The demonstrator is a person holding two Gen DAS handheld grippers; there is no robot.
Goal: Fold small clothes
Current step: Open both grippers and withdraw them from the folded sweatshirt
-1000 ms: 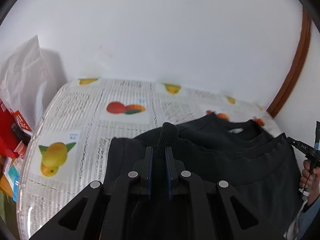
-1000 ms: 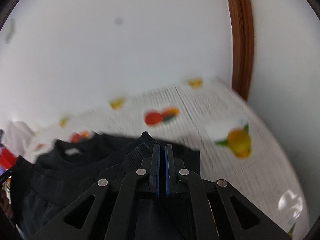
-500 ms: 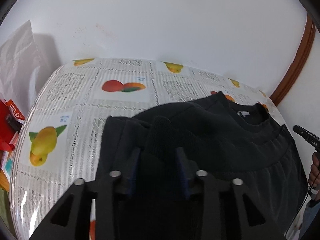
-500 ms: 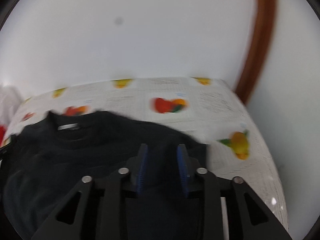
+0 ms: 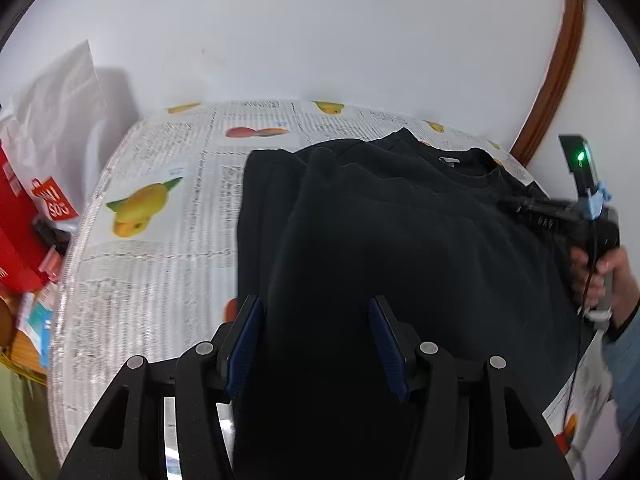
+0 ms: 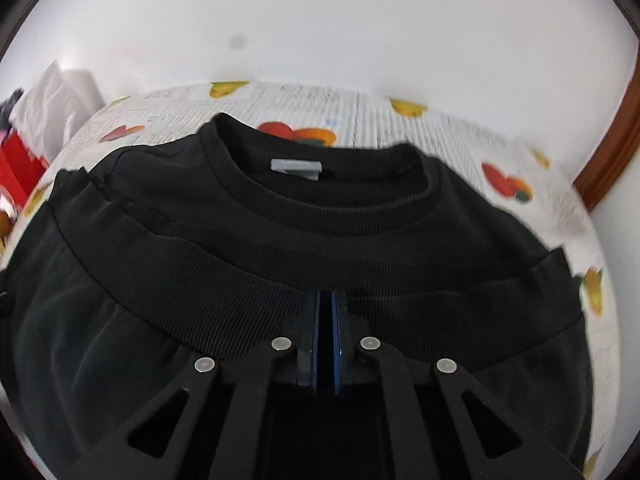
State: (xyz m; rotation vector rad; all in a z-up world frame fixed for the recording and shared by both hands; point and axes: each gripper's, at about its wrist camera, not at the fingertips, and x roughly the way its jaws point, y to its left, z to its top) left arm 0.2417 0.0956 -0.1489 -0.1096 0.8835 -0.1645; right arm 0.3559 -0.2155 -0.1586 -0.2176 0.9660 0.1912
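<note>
step: flatten fold | left gripper [image 5: 316,332] jaws just opened over sweater [image 5: 400,240], nothing gripped | right gripper [image 6: 325,320] jaws closed at hem, grip unclear | keep edges aligned

The black knitted cloth sweatshirt [image 6: 328,216] is looking matt and soft, its collar and hem showing ribbing. The fruit-printed covering on the bench [image 5: 168,240] is gleaming, glossy and smooth like plastic. The tools' black matt plastic frames are carrying shiny metal rivets.

The left gripper [image 5: 316,340] is pointed steeply downward, its jaws having just been opening and now standing apart. The right gripper [image 6: 325,312] is angled downward with its blue pads [image 6: 318,340] pressed together. The right hand [image 5: 600,276] is wrapped around its handle.
</note>
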